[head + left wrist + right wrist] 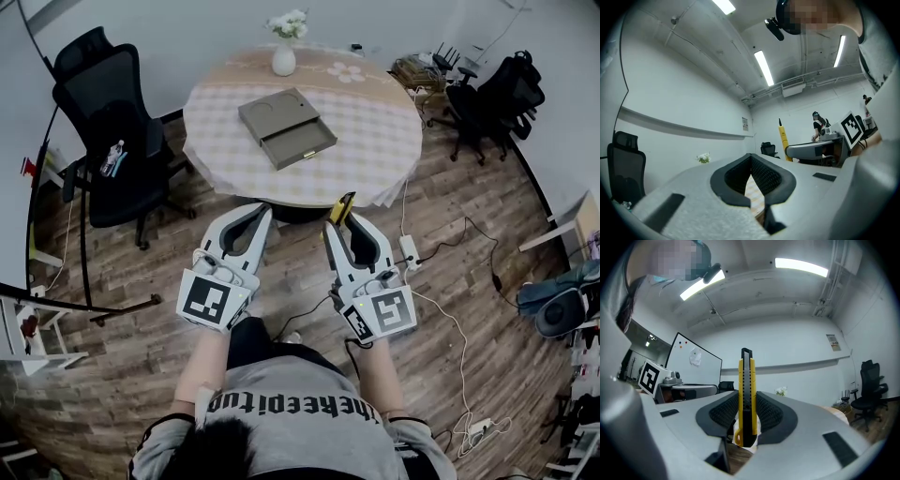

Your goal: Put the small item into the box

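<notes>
**While the knife sits clamped, the box waits straight up-frame**

As I hold both grippers low in the head view, my right gripper [340, 221] is clamped on the yellow utility knife [344, 207]. The knife's long axis runs along the jaws and points up-frame towards the round table [380, 173]. The flat grey box [281, 120], its drawer pulled open, lies on the cloth at upper centre, well apart from the knife and a little left of its line. My left gripper [257, 216] has its jaws together on nothing. I judge the carry to be up-frame and slightly toward frame left.
</notes>
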### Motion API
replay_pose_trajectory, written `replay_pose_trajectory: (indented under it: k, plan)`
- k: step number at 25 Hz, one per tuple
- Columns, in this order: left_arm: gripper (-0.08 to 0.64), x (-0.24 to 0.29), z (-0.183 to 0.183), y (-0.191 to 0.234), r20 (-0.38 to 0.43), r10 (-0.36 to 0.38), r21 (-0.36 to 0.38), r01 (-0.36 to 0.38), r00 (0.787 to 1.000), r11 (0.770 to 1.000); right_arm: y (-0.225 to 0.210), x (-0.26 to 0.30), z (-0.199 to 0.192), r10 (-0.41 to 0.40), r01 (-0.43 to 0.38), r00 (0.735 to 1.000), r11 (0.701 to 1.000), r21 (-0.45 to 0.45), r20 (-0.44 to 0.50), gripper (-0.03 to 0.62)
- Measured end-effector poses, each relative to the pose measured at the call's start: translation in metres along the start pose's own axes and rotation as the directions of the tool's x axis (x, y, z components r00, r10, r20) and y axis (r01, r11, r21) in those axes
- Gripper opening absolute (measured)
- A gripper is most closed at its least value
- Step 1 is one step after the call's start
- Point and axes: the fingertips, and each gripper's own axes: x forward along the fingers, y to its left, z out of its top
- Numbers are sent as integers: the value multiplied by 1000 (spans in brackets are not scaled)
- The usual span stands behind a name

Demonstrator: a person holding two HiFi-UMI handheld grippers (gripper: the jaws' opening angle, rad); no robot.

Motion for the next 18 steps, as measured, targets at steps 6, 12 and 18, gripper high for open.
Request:
replay_pose_trajectory:
  k: [6,12,18]
  plan:
    - [14,15,-6,3,-12,-3,0,3,1000,1000,-12,6,-6,-4,4,1000,1000,12,-5,121]
    - [14,43,-11,22,-7,-30,-4,30,1000,1000,-31,31,-9,-33,33,999,999,14,-4,121]
    - [14,51,-19,37,-4,-45,-5,45,999,999,-33,48,-15,-55,55,998,998,6,2,120]
